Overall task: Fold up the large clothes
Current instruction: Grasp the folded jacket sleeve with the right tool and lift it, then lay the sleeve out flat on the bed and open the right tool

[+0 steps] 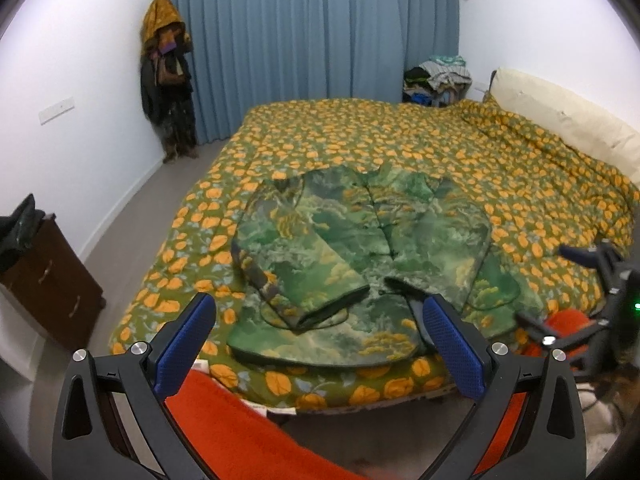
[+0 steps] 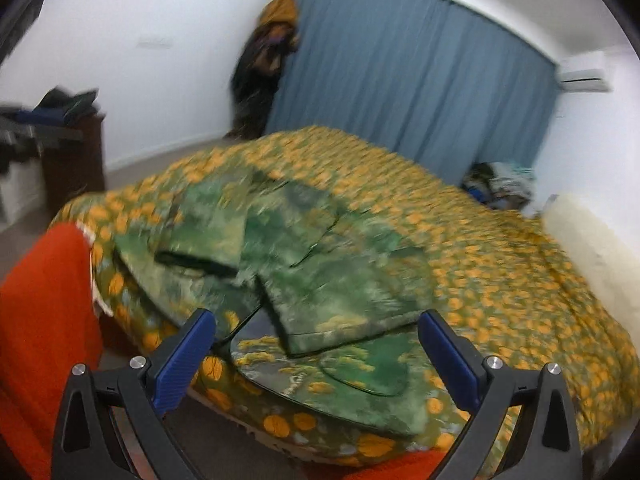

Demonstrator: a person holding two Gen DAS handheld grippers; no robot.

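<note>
Two grippers are before you, both spread wide with nothing between their blue pads. The left gripper [image 1: 320, 344] hangs just off the foot edge of the bed [image 1: 400, 140], its fingers framing the near hem of the green printed garment [image 1: 360, 248]. That garment lies flat on the orange-and-green flowered bedspread, at 12 o'clock from your left gripper, collar toward the curtain [image 1: 308, 48] and hem toward you. Both sleeves are folded inward across the front: the left sleeve [image 1: 304, 264] runs diagonally down to a dark cuff near the hem, and the right sleeve crosses from the 2 o'clock side.

The right gripper [image 2: 318, 344] sits at the bed's near corner; in the left wrist view it [image 1: 592, 276] shows at 3 o'clock, well apart from the left one. Its view is motion-blurred, yet the garment [image 2: 320, 280] is plain at 12 o'clock, the folded sleeve end lying just beyond the fingertips without touching them.

An orange-red fabric [image 1: 240, 420] fills the lower foreground of both views. A dark wooden dresser [image 1: 48, 276] stands at 9 o'clock, a loaded coat stand [image 1: 168, 76] at 11 o'clock, a clothes heap [image 1: 440, 80] at 1 o'clock, and a cream pillow [image 1: 560, 116] at 2 o'clock.
</note>
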